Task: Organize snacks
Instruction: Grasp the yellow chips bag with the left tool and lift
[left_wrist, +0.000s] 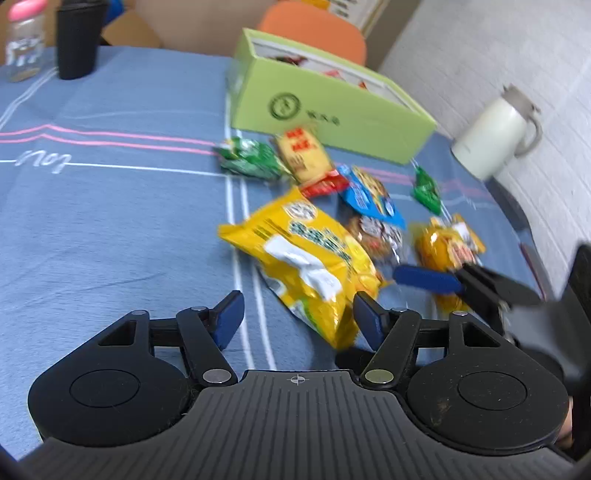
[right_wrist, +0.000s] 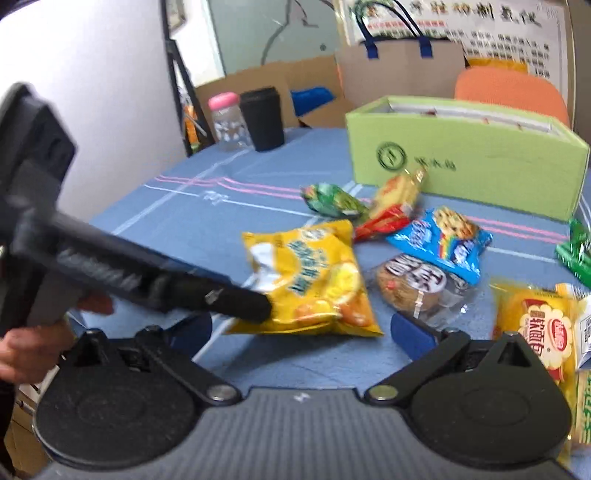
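From the left wrist camera, the left gripper (left_wrist: 297, 317) hangs low over the blue tablecloth (left_wrist: 110, 229) with its jaws spread wide and nothing between them. The big yellow chip bag (left_wrist: 306, 258) lies just ahead, its near corner reaching in beside the right-hand blue pad. Its long axis runs diagonally, from the upper left down toward the lower right (the picture is smeared, so its print cannot be read). Beyond it the smaller snacks are strewn in a loose band: a green packet (left_wrist: 251, 160), a yellow-and-red cracker pack (left_wrist: 306, 160), a blue cookie pack (left_wrist: 369, 195), a clear-wrapped brown cake (left_wrist: 380, 234), a small green packet (left_wrist: 426, 190) and a yellow bread pack (left_wrist: 448, 243). Behind them stands the open green box (left_wrist: 332, 107), its long side slanting from upper left to lower right. The right gripper (left_wrist: 428, 278) reaches in from the right, one blue finger pointing left; from here I cannot tell how wide it stands.

From the right wrist camera, the right gripper (right_wrist: 301, 334) shows its jaws wide apart and empty above the cloth. The chip bag (right_wrist: 314, 277) sits just ahead, long axis roughly front to back and leaning a little right. The left gripper crosses from the left, its dark tip over the bag's near left corner. The green box (right_wrist: 469, 162) stands at the far right, long side across the view.
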